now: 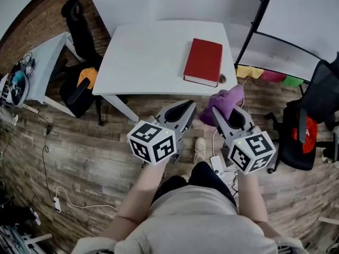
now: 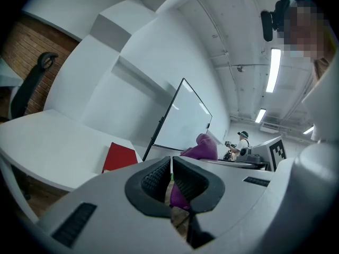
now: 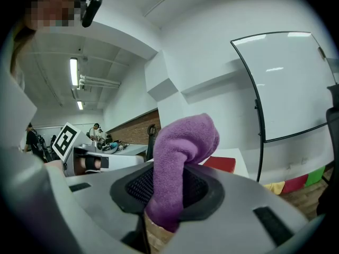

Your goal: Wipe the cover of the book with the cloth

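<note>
A red book [image 1: 203, 61] lies closed near the right front corner of the white table [image 1: 148, 52]; it also shows in the left gripper view [image 2: 119, 156] and partly in the right gripper view [image 3: 220, 163]. My right gripper [image 1: 219, 111] is shut on a purple cloth [image 1: 225, 103], which bulges up between its jaws [image 3: 180, 157]. It hovers in front of the table, just short of the book. My left gripper [image 1: 188, 109] is shut and holds nothing, level with the table's front edge. From the left gripper view the purple cloth [image 2: 200, 148] shows beyond the jaws.
A black office chair [image 1: 79, 36] stands left of the table, beside a side desk [image 1: 32, 73] with clutter. A whiteboard on a stand [image 1: 296, 20] is at the right, with a second chair [image 1: 310, 120]. Cables [image 1: 53, 194] lie on the wooden floor.
</note>
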